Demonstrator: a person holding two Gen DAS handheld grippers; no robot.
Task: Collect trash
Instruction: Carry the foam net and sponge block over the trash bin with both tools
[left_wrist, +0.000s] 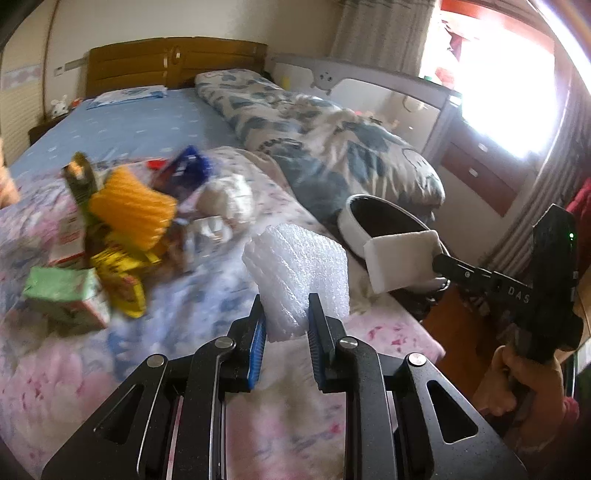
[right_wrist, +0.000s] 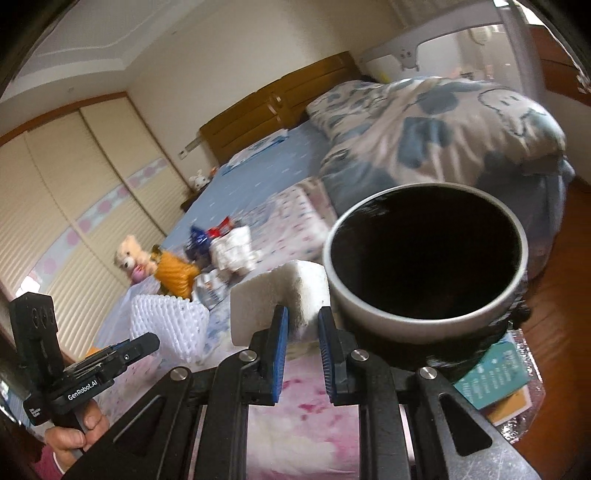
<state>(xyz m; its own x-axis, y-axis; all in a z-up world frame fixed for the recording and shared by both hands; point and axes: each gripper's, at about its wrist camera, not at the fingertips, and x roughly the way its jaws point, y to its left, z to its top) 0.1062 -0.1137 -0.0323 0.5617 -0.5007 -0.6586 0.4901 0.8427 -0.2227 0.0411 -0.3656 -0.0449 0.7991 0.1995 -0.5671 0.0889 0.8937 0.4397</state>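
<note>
My left gripper is shut on a white foam net sleeve, held above the bed; it also shows in the right wrist view. My right gripper is shut on a white foam block, held just left of the rim of a white bin with a black liner. In the left wrist view the foam block hangs over the bin beside the bed. A pile of trash lies on the bed to the left: an orange foam net, yellow wrappers, a green carton, a blue wrapper.
A rolled blue-patterned quilt lies along the bed's right side. A teddy bear sits at the far edge. A teal book lies under the bin. A wooden headboard and a cot stand behind.
</note>
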